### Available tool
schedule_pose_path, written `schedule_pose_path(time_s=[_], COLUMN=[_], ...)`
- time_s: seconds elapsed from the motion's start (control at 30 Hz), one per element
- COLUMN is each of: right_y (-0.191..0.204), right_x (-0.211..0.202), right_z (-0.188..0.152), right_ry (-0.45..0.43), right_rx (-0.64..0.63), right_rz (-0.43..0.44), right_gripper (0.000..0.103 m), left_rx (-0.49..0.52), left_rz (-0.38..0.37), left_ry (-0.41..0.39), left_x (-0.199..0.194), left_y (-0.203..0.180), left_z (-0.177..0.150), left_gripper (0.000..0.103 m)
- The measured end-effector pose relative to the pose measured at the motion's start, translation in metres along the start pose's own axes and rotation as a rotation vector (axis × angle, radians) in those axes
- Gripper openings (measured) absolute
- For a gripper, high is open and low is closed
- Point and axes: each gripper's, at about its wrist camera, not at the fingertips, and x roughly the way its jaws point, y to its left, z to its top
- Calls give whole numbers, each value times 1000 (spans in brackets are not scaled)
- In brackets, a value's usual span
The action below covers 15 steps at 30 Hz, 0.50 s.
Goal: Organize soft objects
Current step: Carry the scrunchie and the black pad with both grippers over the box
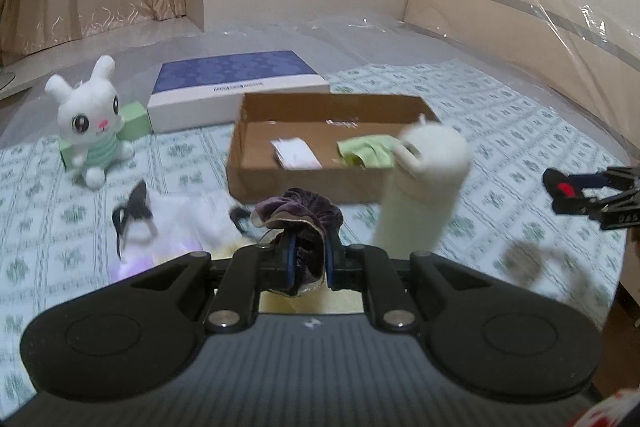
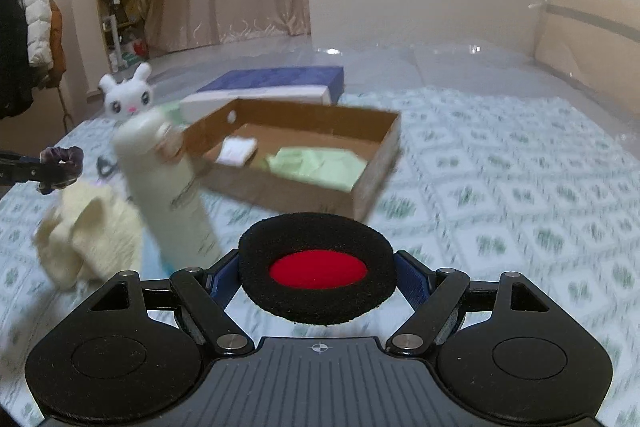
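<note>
1. My left tool [image 1: 308, 259] is clamped on a crumpled purple velvet scrunchie [image 1: 298, 215], lifted above the bed's green-patterned sheet [image 1: 500, 131].
2. My right tool [image 2: 318, 277] grips a round black foam pad with a red centre [image 2: 318, 269].
3. An open brown cardboard box [image 1: 280, 183] lies beyond, holding a light green cloth [image 1: 368, 151].
4. A cream cylindrical bottle [image 1: 424, 187] stands near the box.

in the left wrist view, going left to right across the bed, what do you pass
white plush bunny → black hair bow → purple scrunchie pinched in the left tongs → cream bottle → right tongs holding a black and red pad
</note>
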Motion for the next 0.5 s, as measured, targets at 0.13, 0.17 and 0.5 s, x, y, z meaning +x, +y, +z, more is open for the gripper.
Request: schedule_pose_path(time_s=[0.13, 0.17, 0.5], right_y=[-15, -19, -36], right_x=[15, 21, 99], right_z=[35, 44, 118], right_ry=[-32, -39, -49], right_rx=[-29, -35, -46], right_rz=[-3, -1, 42], right_gripper=[79, 79, 79], left_rx=[0, 1, 22], left_rz=[3, 6, -25], left_ry=[6, 8, 31], left_x=[31, 39, 123], left_y=[17, 21, 23], left_z=[30, 37, 94], left_gripper=[12, 12, 12])
